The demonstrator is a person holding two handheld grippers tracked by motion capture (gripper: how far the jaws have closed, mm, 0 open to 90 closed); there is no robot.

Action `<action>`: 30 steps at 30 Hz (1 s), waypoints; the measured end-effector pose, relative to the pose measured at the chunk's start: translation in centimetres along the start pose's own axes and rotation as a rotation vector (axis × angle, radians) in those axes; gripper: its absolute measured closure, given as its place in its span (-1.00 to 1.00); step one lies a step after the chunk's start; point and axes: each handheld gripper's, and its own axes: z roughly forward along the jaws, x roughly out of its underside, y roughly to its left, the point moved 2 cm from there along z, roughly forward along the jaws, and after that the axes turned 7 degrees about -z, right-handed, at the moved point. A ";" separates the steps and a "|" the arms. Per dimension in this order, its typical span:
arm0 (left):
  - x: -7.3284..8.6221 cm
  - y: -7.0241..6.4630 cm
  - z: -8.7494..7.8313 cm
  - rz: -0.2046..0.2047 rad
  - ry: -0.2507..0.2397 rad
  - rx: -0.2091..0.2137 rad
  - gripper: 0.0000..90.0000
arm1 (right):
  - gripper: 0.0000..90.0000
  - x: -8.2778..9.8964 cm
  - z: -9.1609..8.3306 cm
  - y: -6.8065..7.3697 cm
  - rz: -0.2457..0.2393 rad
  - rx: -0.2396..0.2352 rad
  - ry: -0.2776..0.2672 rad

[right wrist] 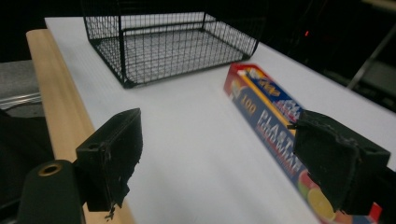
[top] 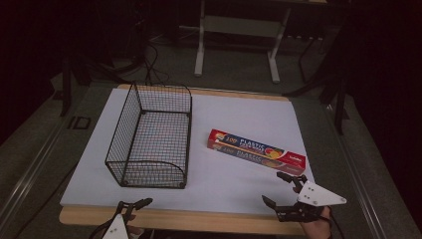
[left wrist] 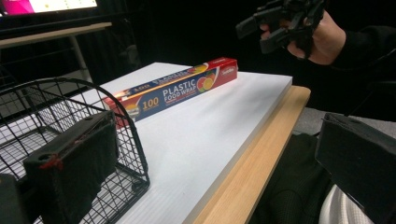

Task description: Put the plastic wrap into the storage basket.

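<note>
- Red-and-blue plastic wrap box (top: 257, 152) lies flat, centre-right of the high view; long axis runs upper left to lower right.
- Right gripper (top: 281, 190) near its lower-right end, jaws open, empty.
- Left gripper (top: 133, 205) lower left, jaws open, empty.

The basket (top: 152, 137) is thin black metal wire, an open mesh with a dull sheen. The plastic-wrap box (top: 256, 151) is glossy printed cardboard. A matt white, smooth sheet (top: 239, 119) covers the desk, whose near edge (top: 199, 219) shows pale, smooth wood. The right gripper (right wrist: 219, 154) has matt black, roughish pads.
</note>
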 end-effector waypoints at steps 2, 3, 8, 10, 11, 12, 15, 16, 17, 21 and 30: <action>0.0 0.0 0.0 -0.004 0.002 0.004 -1.00 | -0.62 0.0 0.1 0.0 -0.032 0.004 -0.012; 0.0 0.0 0.0 -0.003 0.001 0.004 -1.00 | -0.60 0.0 0.1 0.0 -0.044 0.001 -0.012; 0.0 -0.1 0.0 0.002 0.005 0.012 -1.00 | -0.53 0.1 0.4 0.0 -0.076 -0.035 0.006; 0.0 -0.1 0.0 0.005 0.004 0.011 -1.00 | -0.52 -0.1 0.4 0.1 -0.064 -0.058 0.010; 0.0 -0.1 0.0 0.004 0.004 0.010 -1.00 | -0.52 -0.2 0.5 0.1 -0.059 -0.058 0.029; 0.0 -0.1 0.0 0.004 0.005 0.010 -1.00 | -0.53 -0.2 0.6 0.1 -0.047 -0.070 0.050; 0.0 -0.1 0.0 0.004 0.004 0.009 -1.00 | -0.58 -0.1 0.7 0.0 -0.016 -0.077 0.070; 0.0 -0.1 0.0 0.006 0.006 0.010 -1.00 | -0.62 0.0 0.8 -0.1 -0.013 -0.082 0.084; 0.0 -0.2 0.0 0.005 0.005 0.010 -1.00 | -0.69 0.1 0.9 -0.1 -0.012 -0.084 0.104; 0.0 -0.2 -0.1 0.003 0.004 0.009 -1.00 | -0.74 0.2 1.2 -0.5 0.000 -0.082 0.150; 0.1 -0.1 -0.2 0.001 0.003 0.007 -1.00 | -0.77 0.3 1.6 -1.2 0.010 -0.098 0.226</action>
